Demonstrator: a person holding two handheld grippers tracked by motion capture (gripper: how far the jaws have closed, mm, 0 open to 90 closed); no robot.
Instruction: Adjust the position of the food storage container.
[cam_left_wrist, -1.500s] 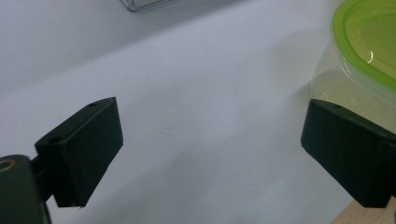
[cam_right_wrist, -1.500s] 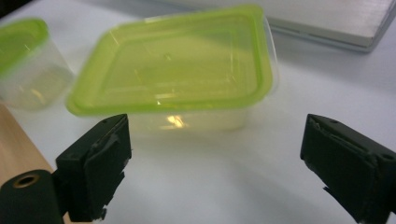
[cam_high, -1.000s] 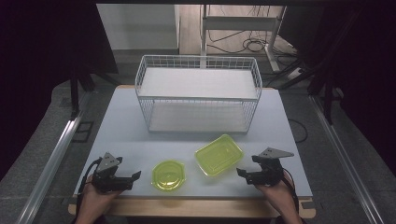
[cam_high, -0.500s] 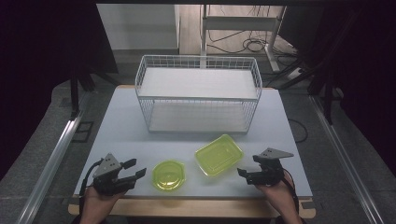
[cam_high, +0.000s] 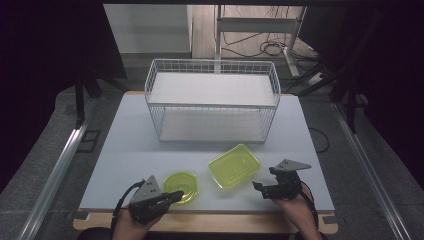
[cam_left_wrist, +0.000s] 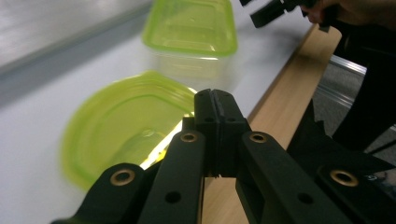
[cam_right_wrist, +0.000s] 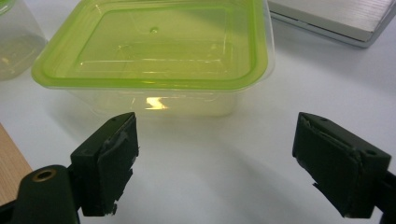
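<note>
Sitting lidded: 2 containers, round tub (cam_high: 181, 185), rectangular box (cam_high: 234, 165), contents unclear.

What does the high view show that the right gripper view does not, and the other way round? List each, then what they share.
High view: the whole wire basket at the far side, and the left tool by the round container; its jaws have just been closing and meet with nothing between them.
Right gripper view: the worn pads of the right tool, and the clear wall under the lid of the rectangular container.
Both: the rectangular container, the white table, and the right tool open, apart from that container.
</note>
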